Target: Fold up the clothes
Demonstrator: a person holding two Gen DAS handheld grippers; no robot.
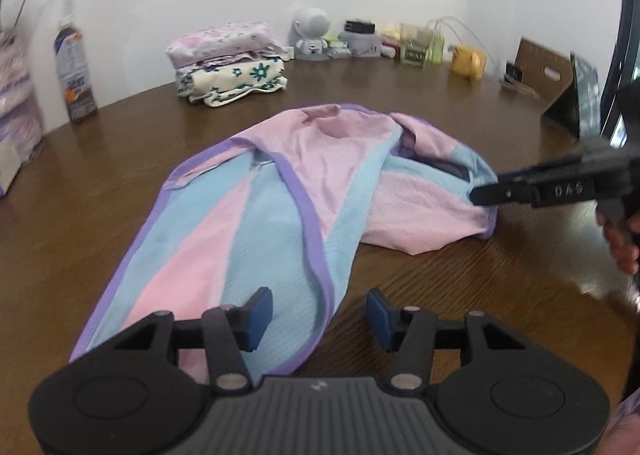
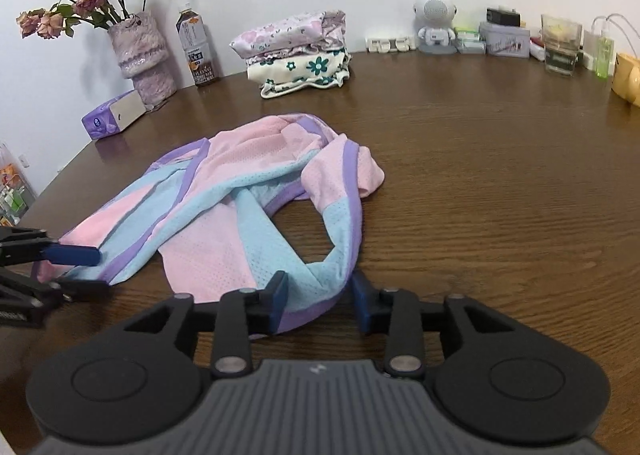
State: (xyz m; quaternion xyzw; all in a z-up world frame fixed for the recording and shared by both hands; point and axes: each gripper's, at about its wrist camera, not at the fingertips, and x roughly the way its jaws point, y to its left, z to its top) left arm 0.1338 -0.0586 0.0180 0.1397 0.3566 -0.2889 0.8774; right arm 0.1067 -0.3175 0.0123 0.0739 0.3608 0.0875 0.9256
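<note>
Dark wood-grain table (image 2: 500, 183) against a plain white wall, glossy, with streaky grain. Lay crumpled mid-table: thin mesh garment (image 2: 224, 191), pink and pale-blue panels with purple binding, one strap looping open near the front edge. Left gripper (image 1: 318, 315), black with blue pads, stood parted over the garment's near blue end, pads pressing nothing. Right gripper (image 2: 320, 301) likewise parted, straddling the purple-edged hem, pads off the cloth. Sat near the wall: folded stack (image 2: 300, 55) of floral fabrics, fuzzy lilac vase (image 2: 142, 55) of dried roses, tea bottle (image 2: 196, 51).
</note>
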